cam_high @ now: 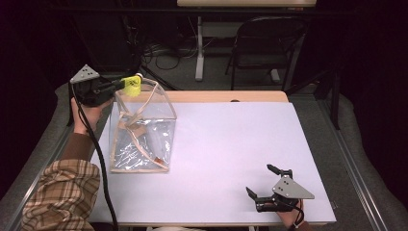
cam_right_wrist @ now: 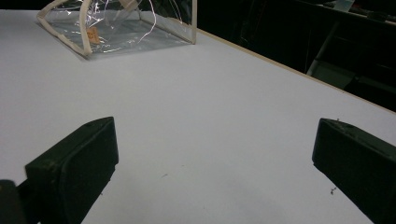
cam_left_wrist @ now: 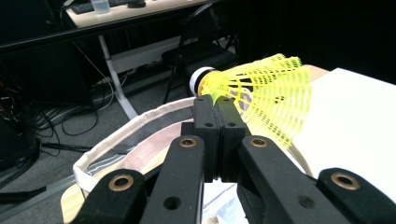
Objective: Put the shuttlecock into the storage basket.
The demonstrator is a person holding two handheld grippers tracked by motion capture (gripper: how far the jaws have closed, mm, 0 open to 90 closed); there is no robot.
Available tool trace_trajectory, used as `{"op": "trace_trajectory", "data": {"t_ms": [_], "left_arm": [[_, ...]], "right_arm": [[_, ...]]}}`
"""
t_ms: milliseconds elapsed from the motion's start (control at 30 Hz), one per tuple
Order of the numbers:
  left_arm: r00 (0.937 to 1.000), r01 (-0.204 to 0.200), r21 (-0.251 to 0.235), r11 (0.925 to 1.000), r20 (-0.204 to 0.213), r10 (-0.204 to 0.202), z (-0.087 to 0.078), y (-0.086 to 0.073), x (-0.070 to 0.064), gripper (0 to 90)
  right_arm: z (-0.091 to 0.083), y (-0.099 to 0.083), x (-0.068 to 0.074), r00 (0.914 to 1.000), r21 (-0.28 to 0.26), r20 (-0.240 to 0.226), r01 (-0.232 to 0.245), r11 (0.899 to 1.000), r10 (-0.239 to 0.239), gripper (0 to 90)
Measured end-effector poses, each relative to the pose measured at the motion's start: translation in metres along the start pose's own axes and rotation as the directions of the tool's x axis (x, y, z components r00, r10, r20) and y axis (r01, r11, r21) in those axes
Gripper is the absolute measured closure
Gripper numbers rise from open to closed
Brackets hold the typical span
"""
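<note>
- Left claw [cam_high: 126, 84]: clenching a yellow shuttlecock [cam_left_wrist: 261, 95] by its skirt, above the rim of the clear bag [cam_high: 142, 127].
- Right claw [cam_high: 263, 182]: resting released on the surface [cam_high: 231, 144].
- Advice: centre over the opening, lower inside, then release.

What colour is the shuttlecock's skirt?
Bright yellow mesh; the shuttlecock shows best in the left gripper view.

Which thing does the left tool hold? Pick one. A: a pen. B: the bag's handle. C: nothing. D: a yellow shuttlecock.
D: the left tool is shut on the yellow shuttlecock, held above the clear bag.
</note>
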State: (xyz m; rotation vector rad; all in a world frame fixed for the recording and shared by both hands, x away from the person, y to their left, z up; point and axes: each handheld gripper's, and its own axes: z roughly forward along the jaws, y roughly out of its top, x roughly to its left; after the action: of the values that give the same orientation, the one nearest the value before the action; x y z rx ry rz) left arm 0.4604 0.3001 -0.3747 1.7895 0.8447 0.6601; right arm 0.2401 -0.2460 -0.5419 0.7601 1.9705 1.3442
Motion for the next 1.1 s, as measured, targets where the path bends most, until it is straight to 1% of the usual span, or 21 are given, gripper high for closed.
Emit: {"op": "trace_trajectory", "data": {"t_ms": [67, 233, 367, 533, 800, 1100], "left_arm": [[1.0000, -0.002, 0.010, 0.9999, 0.001, 0.002, 0.001, -0.002, 0.000, 89.6], [1.0000, 0.000, 0.012, 0.9999, 0.000, 0.000, 0.002, -0.003, 0.000, 89.6], [1.0000, -0.008, 0.019, 0.9998, 0.003, 0.008, 0.002, -0.003, -0.001, 89.6], [1.0000, -0.002, 0.024, 0.9997, 0.003, 0.002, 0.003, -0.006, 0.000, 89.6], [1.0000, 0.001, 0.038, 0.9993, 0.007, -0.001, 0.006, -0.009, 0.000, 89.6], [0.9999, -0.005, 0.056, 0.9984, 0.014, 0.004, 0.012, -0.009, -0.002, 89.6]], "right_arm": [[0.000, 0.000, 0.000, 1.0000, 0.001, 0.000, -0.001, 1.000, 0.001, 0.0], [0.000, 0.000, 0.000, 1.0000, 0.000, 0.001, -0.001, 1.000, 0.001, 0.0], [0.000, 0.000, 0.000, 1.0000, 0.001, 0.000, 0.000, 1.000, 0.000, 0.0], [0.000, 0.000, 0.000, 1.0000, 0.002, -0.001, 0.002, 1.000, -0.002, 0.0], [0.000, 0.000, 0.000, 1.0000, 0.003, -0.002, 0.000, 1.000, 0.000, 0.0], [0.000, 0.000, 0.000, 1.0000, 0.001, 0.000, 0.001, 1.000, -0.001, 0.0]]}}
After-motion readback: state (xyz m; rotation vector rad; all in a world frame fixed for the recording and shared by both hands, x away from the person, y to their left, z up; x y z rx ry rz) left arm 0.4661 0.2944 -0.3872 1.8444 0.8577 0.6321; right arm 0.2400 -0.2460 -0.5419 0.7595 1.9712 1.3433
